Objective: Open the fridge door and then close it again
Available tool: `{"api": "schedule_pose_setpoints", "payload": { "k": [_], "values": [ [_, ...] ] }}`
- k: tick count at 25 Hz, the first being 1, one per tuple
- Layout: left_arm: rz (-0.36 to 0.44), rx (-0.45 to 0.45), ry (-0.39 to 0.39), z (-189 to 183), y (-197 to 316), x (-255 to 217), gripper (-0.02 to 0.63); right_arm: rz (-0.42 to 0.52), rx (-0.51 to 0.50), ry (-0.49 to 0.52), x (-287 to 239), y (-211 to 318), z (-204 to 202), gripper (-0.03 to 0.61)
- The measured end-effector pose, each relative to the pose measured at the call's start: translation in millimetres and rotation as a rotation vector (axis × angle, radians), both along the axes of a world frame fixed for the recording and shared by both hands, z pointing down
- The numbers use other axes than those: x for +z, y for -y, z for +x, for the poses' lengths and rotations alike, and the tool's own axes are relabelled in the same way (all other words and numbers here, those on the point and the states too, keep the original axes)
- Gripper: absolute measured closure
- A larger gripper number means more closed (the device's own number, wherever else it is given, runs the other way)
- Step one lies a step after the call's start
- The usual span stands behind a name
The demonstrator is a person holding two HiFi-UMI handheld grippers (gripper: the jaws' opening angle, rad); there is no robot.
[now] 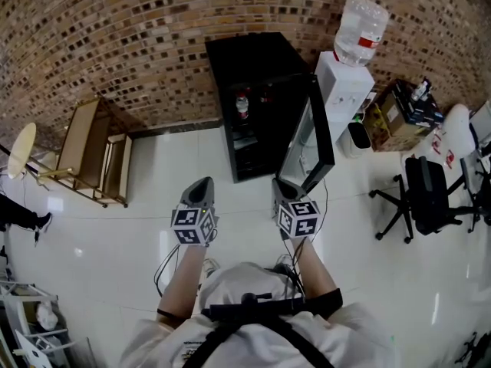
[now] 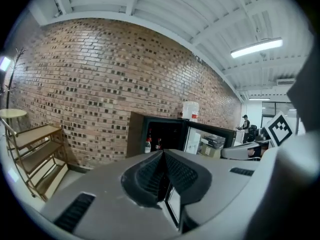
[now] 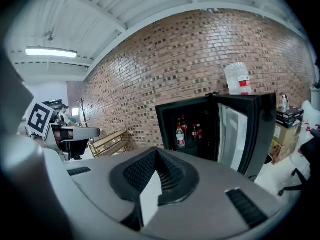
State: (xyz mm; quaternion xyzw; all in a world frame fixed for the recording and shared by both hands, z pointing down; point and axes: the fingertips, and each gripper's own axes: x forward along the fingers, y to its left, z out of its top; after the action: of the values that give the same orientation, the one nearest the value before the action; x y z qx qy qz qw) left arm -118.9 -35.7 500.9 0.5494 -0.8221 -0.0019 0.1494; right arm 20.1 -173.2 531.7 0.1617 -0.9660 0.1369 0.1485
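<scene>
Black glass-fronted fridge door (image 1: 316,133) stands wide open. The left tool (image 1: 201,186) and right tool (image 1: 284,186), both pressed together and empty, hover on its near side, likely to push it shut.

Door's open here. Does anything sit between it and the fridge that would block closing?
Nothing visible. The door stands open, right of the fridge in the head view, and only bare floor lies in its swing path.
</scene>
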Motion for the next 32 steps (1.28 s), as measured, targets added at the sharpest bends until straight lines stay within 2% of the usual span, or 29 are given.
{"api": "schedule_pose_setpoints", "payload": {
  "k": [8, 19, 32],
  "values": [
    [-0.020, 0.013, -0.046, 7.4, 7.1, 30.7, 0.614, -0.013, 0.011, -0.024, 11.2, 6.1, 4.0, 0.561],
    [-0.022, 0.025, -0.020, 6.0, 9.6, 23.1, 0.614, -0.015, 0.009, -0.023, 8.4, 7.4, 1.5, 0.561],
    [-0.009, 0.025, -0.043, 10.7, 10.0, 23.5, 0.614, -0.017, 0.012, -0.025, 9.1, 8.0, 4.4, 0.561]
  ]
}}
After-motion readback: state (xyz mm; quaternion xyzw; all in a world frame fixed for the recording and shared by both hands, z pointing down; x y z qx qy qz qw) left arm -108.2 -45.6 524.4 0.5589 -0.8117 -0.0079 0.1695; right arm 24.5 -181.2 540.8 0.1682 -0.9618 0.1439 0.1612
